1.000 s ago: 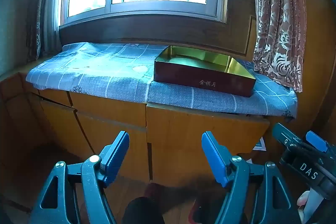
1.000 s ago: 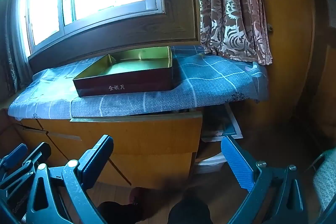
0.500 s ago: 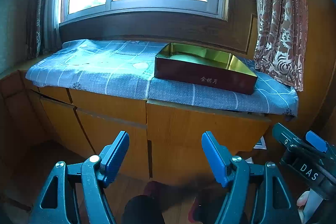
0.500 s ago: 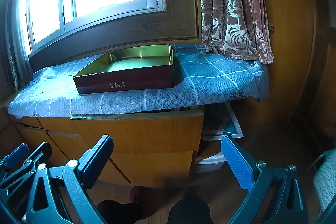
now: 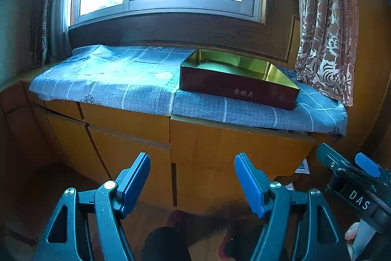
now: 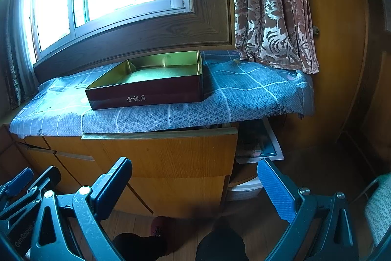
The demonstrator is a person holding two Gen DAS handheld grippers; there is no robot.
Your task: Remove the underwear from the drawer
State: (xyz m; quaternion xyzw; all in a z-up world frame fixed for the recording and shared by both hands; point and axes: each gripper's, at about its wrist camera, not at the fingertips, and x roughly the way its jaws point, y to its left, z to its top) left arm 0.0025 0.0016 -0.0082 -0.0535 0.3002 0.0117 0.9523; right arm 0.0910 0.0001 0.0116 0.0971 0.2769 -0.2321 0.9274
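Observation:
A wooden drawer front (image 5: 239,151) (image 6: 166,153) sits under a blue checked cloth (image 5: 127,87) (image 6: 244,92) and juts out a little, with a dark gap along its top. No underwear shows in either view. My left gripper (image 5: 193,179) hangs open in front of the drawer, well short of it. My right gripper (image 6: 195,187) is open too, level with the drawer's lower edge and clear of it. Each gripper shows at the edge of the other's view: the right gripper (image 5: 354,177) and the left gripper (image 6: 24,185).
An open dark red box (image 5: 239,87) (image 6: 151,85) with a gold inside rests on the cloth. More cabinet doors (image 5: 117,138) stand to the left. A patterned curtain (image 6: 271,16), papers (image 6: 264,146) and a white bin (image 6: 244,190) lie right. The person's feet (image 5: 176,219) are below.
Both views have drifted slightly, so the cabinet and box sit a touch higher in frame. Both grippers have stayed open and empty.

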